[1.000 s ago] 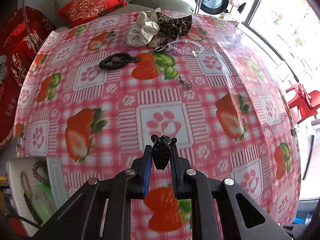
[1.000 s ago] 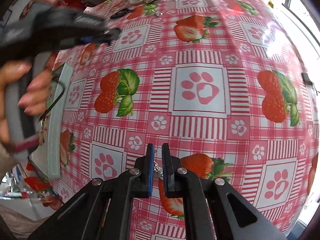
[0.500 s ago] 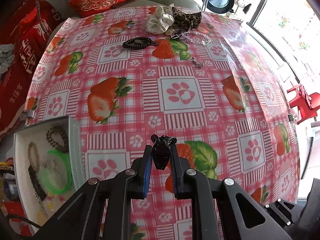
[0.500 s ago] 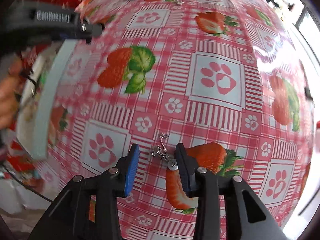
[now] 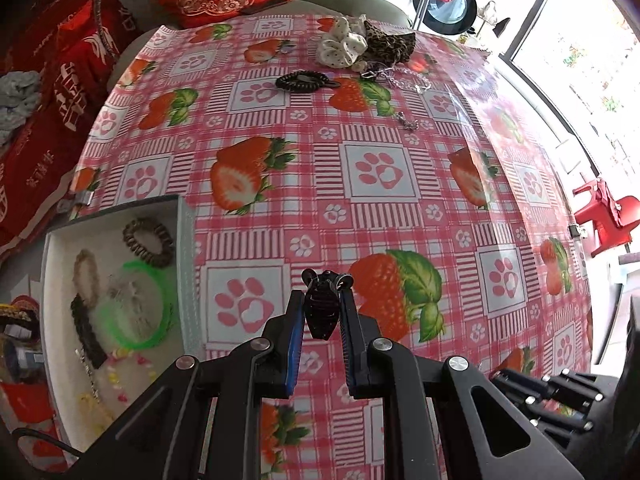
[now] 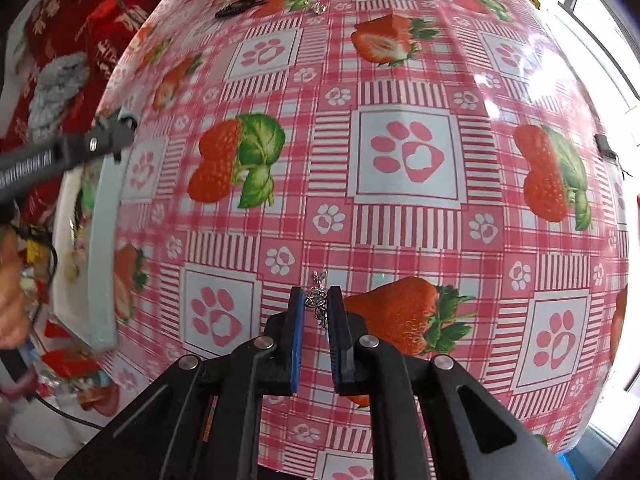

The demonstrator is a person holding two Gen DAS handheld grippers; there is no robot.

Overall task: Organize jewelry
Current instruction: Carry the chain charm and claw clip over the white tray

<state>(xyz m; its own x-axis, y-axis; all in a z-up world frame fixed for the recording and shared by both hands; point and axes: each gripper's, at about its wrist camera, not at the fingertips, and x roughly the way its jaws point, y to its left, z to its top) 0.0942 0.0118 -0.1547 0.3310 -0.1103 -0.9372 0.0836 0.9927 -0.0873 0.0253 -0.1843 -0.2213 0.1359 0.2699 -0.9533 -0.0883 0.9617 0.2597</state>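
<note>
Between the left gripper (image 5: pixel 320 312) pads: black hair clip (image 5: pixel 321 307), clamped, held above the tablecloth (image 5: pixel 400 220) nr the white tray (image 5: pixel 186 280) at the table's left edge. Right gripper (image 6: pixel 317 312) jaws closing on a small silver chain piece (image 6: pixel 318 302), pads pressing it, over the cloth's near edge. Far edge: black coil hair tie (image 5: pixel 302 81), white scrunchie (image 5: pixel 342 46), leopard scrunchie (image 5: pixel 390 44), silver chain (image 5: pixel 400 76).

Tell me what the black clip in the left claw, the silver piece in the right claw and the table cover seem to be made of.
Black clip: likely hard plastic, dark and ribbed with a dull sheen.
Silver piece: probably metal, with bright glinting links and openwork; plating or alloy cannot be told.
Table cover: looks like glossy vinyl or oilcloth, since window glare reflects off its printed surface.
</note>
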